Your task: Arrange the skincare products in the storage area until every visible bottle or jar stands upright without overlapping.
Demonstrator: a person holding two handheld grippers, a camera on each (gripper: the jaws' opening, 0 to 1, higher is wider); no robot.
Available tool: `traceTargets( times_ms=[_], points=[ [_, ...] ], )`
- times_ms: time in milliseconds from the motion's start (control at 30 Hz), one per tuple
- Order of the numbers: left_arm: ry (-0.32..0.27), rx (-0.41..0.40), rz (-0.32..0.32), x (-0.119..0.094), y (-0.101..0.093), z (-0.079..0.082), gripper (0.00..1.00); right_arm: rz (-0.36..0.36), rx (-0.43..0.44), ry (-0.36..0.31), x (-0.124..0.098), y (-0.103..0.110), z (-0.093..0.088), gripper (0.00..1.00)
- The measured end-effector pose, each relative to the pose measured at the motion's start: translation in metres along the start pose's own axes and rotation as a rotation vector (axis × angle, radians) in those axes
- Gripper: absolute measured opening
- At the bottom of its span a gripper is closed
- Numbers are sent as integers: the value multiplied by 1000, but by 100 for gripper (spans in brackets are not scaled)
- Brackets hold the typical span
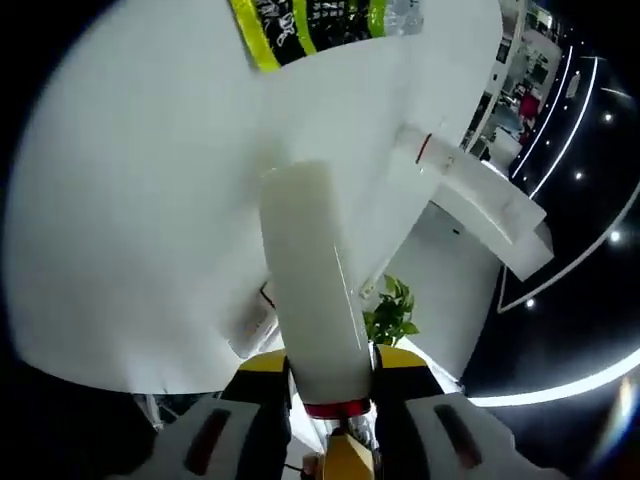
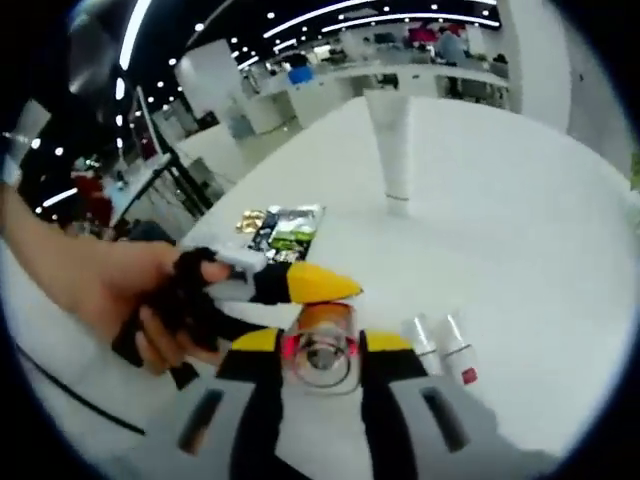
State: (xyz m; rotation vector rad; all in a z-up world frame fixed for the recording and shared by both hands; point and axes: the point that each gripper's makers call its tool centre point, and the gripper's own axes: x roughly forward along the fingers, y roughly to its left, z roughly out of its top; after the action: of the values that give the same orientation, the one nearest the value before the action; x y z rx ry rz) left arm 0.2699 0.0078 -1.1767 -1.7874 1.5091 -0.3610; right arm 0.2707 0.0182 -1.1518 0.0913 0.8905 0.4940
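In the left gripper view, a long white tube (image 1: 310,280) with a red ring at its near end rises from between my left gripper's (image 1: 335,375) yellow-tipped jaws, which are shut on it. In the right gripper view, my right gripper (image 2: 322,345) is shut on a small clear bottle (image 2: 324,350) with an orange body and a pink-red ring. A white tube (image 2: 393,150) stands cap-down further out on the white table (image 2: 520,220). Two small white tubes with red marks (image 2: 445,345) lie just right of the right jaws. The left gripper's yellow fingertip (image 2: 310,283), held by a hand, reaches in from the left.
A bottle with a yellow-green and black label (image 1: 310,25) is at the top of the left gripper view, with a small red-banded white tube (image 1: 425,150) and a potted plant (image 1: 392,310) nearby. Dark snack packets (image 2: 285,232) lie on the table beyond the hand (image 2: 90,275).
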Motion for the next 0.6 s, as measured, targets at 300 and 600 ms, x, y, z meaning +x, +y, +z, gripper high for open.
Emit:
traceTargets(
  times_ms=[300,600],
  points=[
    [48,200,-6,-5,-9,-9,40,48,-128,152,2,-1,9,27],
    [-59,331,-45,-39,-21,7,56,94,-235,312,3,-3,17,27]
  ],
)
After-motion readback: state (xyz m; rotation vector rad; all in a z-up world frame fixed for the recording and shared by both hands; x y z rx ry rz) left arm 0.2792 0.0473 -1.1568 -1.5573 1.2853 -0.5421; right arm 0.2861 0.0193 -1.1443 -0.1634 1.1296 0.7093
